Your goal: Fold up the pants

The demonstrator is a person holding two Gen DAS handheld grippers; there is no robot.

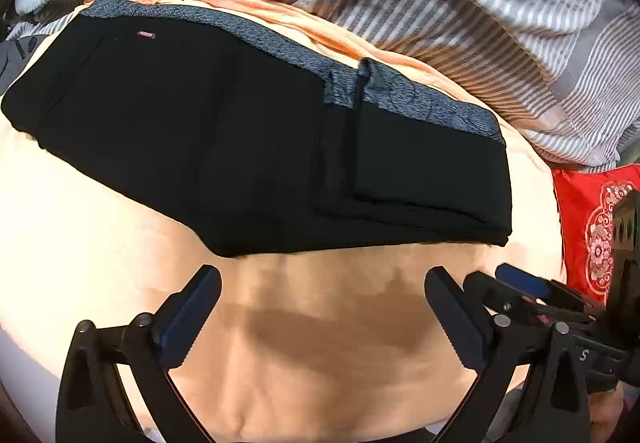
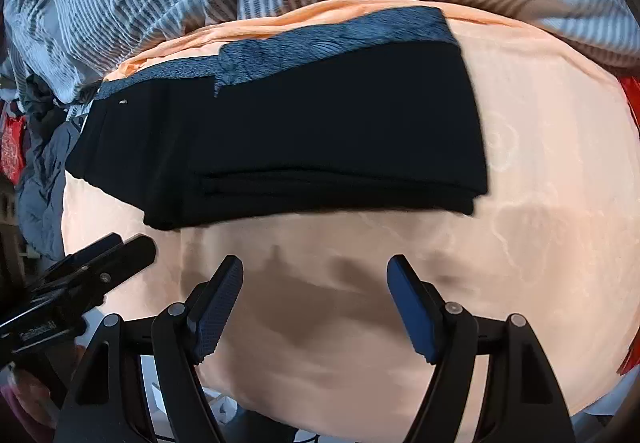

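Observation:
Black pants [image 1: 224,147] with a grey fleece lining edge [image 1: 256,31] lie folded in layers on a peach sheet [image 1: 100,243]. They also show in the right wrist view [image 2: 312,139], with stacked folds at the near edge. My left gripper [image 1: 322,283] is open and empty, just short of the pants' near edge. My right gripper [image 2: 314,271] is open and empty, also just short of the near edge. The right gripper shows beside the left one in the left wrist view [image 1: 520,287]. The left gripper shows at the left of the right wrist view [image 2: 116,247].
A grey and white striped duvet [image 1: 440,3] is bunched behind the pants. A red patterned cushion [image 1: 588,227] lies to the right. Dark blue fabric [image 2: 40,179] is heaped off the sheet's left side.

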